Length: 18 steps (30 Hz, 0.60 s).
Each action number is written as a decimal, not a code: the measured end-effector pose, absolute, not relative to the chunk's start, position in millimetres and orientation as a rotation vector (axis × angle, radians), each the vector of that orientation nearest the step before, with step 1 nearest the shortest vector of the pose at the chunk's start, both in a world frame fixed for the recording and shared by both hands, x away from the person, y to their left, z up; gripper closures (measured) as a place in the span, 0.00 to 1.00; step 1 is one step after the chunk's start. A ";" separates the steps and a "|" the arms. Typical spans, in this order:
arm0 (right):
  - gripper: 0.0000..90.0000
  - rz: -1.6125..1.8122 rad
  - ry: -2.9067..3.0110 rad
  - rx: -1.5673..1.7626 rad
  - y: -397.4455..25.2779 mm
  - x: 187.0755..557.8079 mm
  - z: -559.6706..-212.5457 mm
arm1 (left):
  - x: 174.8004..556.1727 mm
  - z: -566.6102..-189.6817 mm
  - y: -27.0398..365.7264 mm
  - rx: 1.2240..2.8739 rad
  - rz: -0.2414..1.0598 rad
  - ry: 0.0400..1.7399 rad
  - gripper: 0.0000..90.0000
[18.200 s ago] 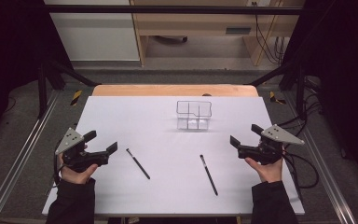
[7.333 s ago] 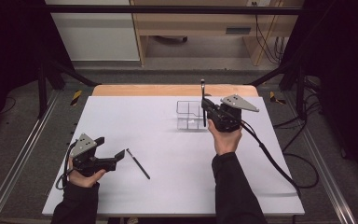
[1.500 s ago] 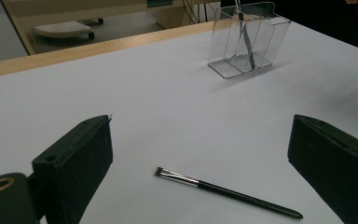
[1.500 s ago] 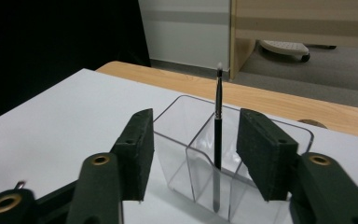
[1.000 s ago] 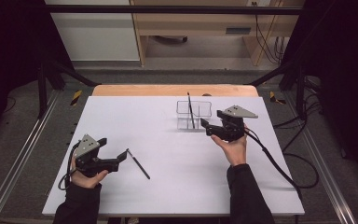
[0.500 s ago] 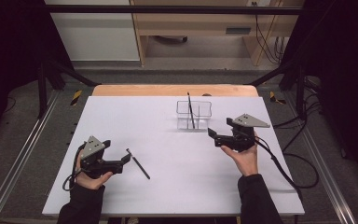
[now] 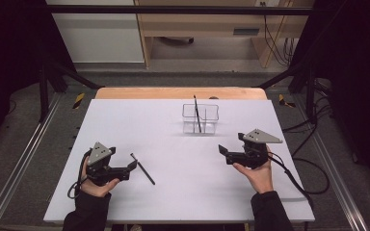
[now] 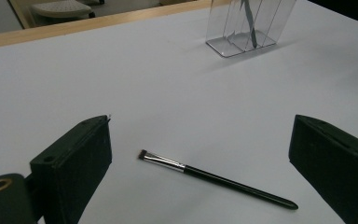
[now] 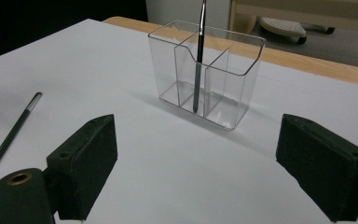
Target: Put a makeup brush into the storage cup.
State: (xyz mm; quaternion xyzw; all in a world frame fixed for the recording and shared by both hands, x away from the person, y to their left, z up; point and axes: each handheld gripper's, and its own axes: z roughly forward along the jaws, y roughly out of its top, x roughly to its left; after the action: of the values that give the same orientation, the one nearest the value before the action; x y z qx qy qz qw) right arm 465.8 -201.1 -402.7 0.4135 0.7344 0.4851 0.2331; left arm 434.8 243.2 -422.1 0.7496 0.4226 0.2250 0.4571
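- The left tool (image 7: 131,167) sits low over the white tabletop (image 7: 125,125), held in the person's left hand (image 7: 96,185). Its two black jaws stand wide apart and hold nothing.
- A thin black makeup brush with a silver band (image 8: 214,177) lies flat on the tabletop just in front of the left tool. In the left gripper view it lies between the two jaws, but they do not touch it. Its bristle end points to the left in that view.
- The right tool (image 7: 223,151) is held in the person's right hand (image 7: 257,173), near the right side of the tabletop. Its jaws are wide open too, with nothing in them.
- A clear plastic box with dividers inside (image 9: 209,74) stands farther back on the tabletop, ahead of the right tool and apart from it.
- A second thin black brush (image 9: 198,60) stands in the clear box. It leans a little and sticks out above the rim.
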 end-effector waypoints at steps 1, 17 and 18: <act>0.14 1.334 2.018 1.128 -201.1 464.5 -402.5 | 434.4 -422.6 243.0 1.850 0.556 1.043 0.06; 0.14 1.360 2.010 1.139 -207.6 454.4 -407.3 | 431.9 -439.0 235.1 1.883 0.549 1.133 0.06; 0.14 1.363 2.010 1.142 -207.5 453.6 -408.5 | 431.7 -439.7 234.6 1.889 0.548 1.136 0.06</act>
State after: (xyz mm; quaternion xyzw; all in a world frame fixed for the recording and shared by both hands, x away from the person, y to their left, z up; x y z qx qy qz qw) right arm 453.6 -207.5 -408.5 0.4145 0.7294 0.4947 0.2267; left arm 431.7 234.6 -439.7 0.7540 0.4537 0.2187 0.4216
